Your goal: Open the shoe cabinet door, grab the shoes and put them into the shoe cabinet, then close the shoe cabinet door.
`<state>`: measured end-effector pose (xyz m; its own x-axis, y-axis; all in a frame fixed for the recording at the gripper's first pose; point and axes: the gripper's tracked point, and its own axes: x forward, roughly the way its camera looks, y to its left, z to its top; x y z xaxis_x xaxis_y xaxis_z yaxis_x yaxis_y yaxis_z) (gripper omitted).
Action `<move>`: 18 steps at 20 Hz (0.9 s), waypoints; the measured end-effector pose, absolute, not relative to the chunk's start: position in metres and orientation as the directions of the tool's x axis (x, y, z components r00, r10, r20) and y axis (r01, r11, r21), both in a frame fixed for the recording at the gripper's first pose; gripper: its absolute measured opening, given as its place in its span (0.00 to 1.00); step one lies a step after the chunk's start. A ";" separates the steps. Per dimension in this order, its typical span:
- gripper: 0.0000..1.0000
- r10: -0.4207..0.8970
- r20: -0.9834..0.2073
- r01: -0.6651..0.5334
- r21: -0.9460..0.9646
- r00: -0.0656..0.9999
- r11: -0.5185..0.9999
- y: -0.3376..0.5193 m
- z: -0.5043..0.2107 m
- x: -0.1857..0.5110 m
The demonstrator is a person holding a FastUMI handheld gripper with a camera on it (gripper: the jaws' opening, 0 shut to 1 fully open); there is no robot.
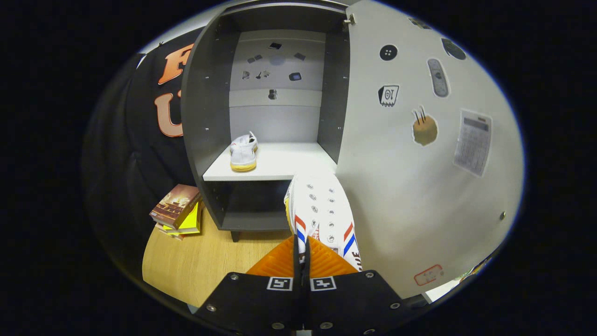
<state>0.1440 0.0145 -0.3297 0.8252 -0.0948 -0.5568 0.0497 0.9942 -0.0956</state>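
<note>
Your gripper (301, 254) points level at the open grey shoe cabinet (205, 116) | fingers clenched on white canvas sneaker with red-blue stripes (322, 210) | second white sneaker (244, 151) on shelf (280, 163).

Wooden table (196, 266), shoe cabinet (205, 116), books (177, 210)

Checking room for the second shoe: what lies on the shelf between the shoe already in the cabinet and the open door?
In the gripper view, bare shelf runs from the stored shoe to the cabinet's side wall and open door. The gripper holds the other shoe.
</note>
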 end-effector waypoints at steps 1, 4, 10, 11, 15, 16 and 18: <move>0.00 -0.083 -0.548 0.038 -0.092 0.832 0.995 0.019 -0.322 0.155; 0.00 -0.050 -0.527 -0.002 -0.098 0.848 0.995 0.029 -0.307 0.193; 0.00 -0.009 -0.537 -0.056 -0.104 0.843 0.993 0.049 -0.309 0.299; 0.00 -0.006 -0.546 -0.060 -0.104 0.838 0.993 0.052 -0.316 0.314; 0.00 0.012 -0.575 -0.072 -0.081 0.818 0.994 0.059 -0.331 0.371; 0.00 0.014 -0.581 -0.077 -0.085 0.814 0.993 0.060 -0.334 0.385; 0.00 0.012 -0.591 -0.088 -0.101 0.806 0.991 0.064 -0.342 0.408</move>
<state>0.4079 0.0635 -0.3420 0.8065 0.0115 -0.5912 -0.0884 0.9909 -0.1013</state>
